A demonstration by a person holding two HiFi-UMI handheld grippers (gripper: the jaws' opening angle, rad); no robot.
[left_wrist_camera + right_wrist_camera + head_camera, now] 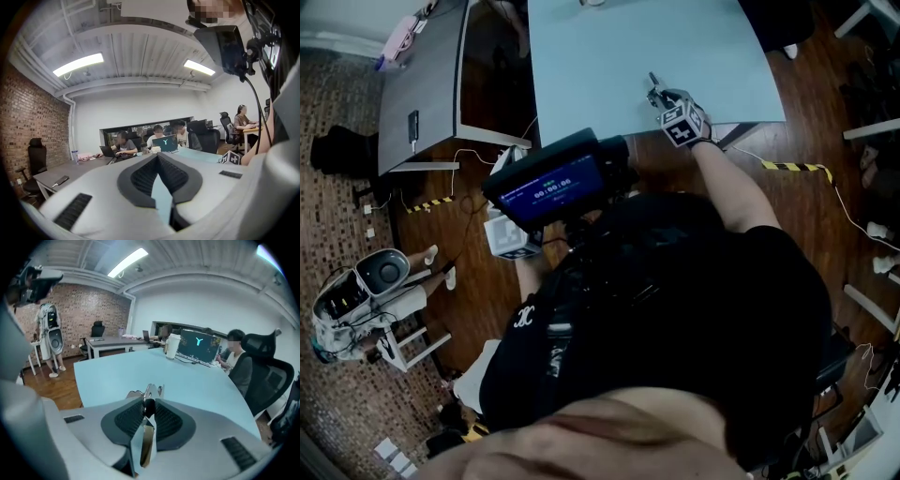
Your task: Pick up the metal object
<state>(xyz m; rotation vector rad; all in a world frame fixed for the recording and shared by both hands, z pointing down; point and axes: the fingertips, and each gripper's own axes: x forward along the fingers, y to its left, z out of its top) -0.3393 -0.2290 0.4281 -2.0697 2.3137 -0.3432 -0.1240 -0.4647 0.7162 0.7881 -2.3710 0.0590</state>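
Observation:
The metal object (pixel 149 394) is a thin shiny clip-like piece; it sticks out past my right gripper's (pixel 146 405) tips over the light blue table (pixel 108 376). The dark ribbed pads (pixel 129 418) press on it from both sides. In the head view the right gripper (pixel 659 97) reaches over the near edge of that table (pixel 609 56), with the metal object (pixel 652 84) a small dark sliver at its tip. My left gripper (pixel 511 236) hangs low beside the person's body, mostly hidden under a mounted screen. In its own view the left gripper (pixel 157 157) points across the room, tips together, holding nothing.
A grey table (pixel 422 75) with a black phone (pixel 413 127) stands to the left. A mounted screen (pixel 548 183) sits in front of the person. A white machine (pixel 356 300) stands on the wooden floor. A laptop (pixel 199 348) and a cup (pixel 172 345) sit at the table's far end, where people are seated.

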